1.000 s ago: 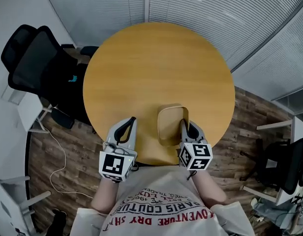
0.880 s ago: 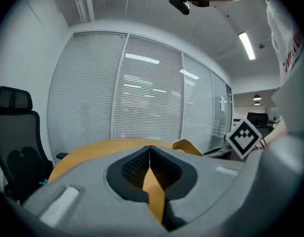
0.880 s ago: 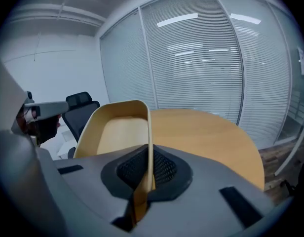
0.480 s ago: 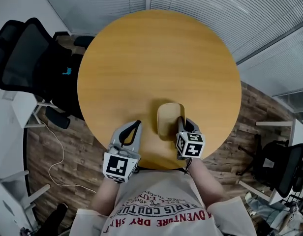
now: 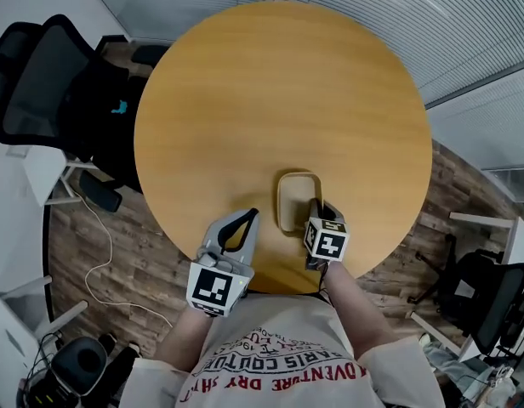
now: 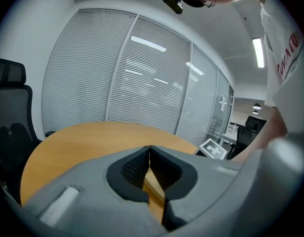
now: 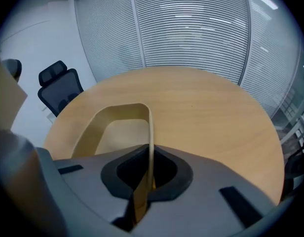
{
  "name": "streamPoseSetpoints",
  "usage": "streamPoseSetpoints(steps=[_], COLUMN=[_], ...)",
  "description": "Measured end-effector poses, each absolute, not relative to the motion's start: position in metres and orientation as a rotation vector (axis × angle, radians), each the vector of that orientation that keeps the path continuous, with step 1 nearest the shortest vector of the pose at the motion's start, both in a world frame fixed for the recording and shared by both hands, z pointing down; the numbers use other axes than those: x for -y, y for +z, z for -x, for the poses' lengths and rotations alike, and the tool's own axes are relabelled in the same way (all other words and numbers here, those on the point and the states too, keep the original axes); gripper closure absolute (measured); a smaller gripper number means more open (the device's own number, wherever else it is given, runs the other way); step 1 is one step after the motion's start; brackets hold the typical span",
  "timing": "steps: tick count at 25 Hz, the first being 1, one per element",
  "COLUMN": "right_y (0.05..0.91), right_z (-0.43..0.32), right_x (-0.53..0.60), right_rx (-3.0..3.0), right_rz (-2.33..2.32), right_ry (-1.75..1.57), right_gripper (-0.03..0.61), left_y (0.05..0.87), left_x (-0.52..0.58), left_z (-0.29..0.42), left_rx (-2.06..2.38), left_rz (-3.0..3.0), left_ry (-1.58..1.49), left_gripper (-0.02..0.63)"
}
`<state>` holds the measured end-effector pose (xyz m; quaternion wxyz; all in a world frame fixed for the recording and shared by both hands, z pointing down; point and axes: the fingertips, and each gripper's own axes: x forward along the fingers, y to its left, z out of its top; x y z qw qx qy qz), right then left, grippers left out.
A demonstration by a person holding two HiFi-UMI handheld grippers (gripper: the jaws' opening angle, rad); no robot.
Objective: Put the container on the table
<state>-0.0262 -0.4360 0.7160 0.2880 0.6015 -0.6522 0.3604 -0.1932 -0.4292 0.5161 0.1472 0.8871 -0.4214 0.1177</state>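
Observation:
A tan rounded-rectangular container (image 5: 297,201) sits low over the near part of the round wooden table (image 5: 270,92). My right gripper (image 5: 317,212) is shut on its right wall; in the right gripper view that thin wall (image 7: 150,137) runs straight between the jaws of the right gripper (image 7: 148,168). Whether the container rests on the wood or hangs just above it I cannot tell. My left gripper (image 5: 248,218) stands to the left of the container, apart from it, over the table's near edge. In the left gripper view the left gripper (image 6: 150,148) has its jaws closed together with nothing between them.
A black office chair (image 5: 41,83) stands at the table's left, another chair (image 5: 483,291) at the lower right. A cable (image 5: 109,270) trails on the wooden floor to the left. Slatted blinds (image 5: 415,15) line the wall behind the table.
The right gripper has carried the container a little further onto the table and lower. The left gripper has shifted slightly to the right. The head view has tilted.

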Motion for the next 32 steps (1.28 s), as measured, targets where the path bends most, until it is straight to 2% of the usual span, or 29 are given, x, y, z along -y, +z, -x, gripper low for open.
streamPoseSetpoints(steps=[10,14,18,24,32], right_y=[0.716,0.708,0.672,0.604,0.520], right_z=[0.021,0.011,0.013,0.017,0.024], right_x=[0.444,0.447,0.459,0.472,0.473], right_rx=[1.734,1.747,1.839,1.997,2.252], right_rz=[-1.605,-1.617,-1.677,-1.740,-1.741], right_ry=[0.980,0.976,0.928,0.857,0.648], right_gripper=[0.565,0.512,0.511,0.569,0.569], left_y=[0.510,0.505,0.502,0.487,0.453], left_x=[0.438,0.440,0.440,0.436,0.442], left_z=[0.187,0.179,0.178,0.176,0.173], left_rx=[1.262,1.273,1.279,1.303,1.382], left_rz=[-2.542,-2.550,-2.551,-2.569,-2.659], left_ry=[0.382,0.384,0.386,0.371,0.344], left_gripper=[0.603,0.603,0.603,0.603,0.603])
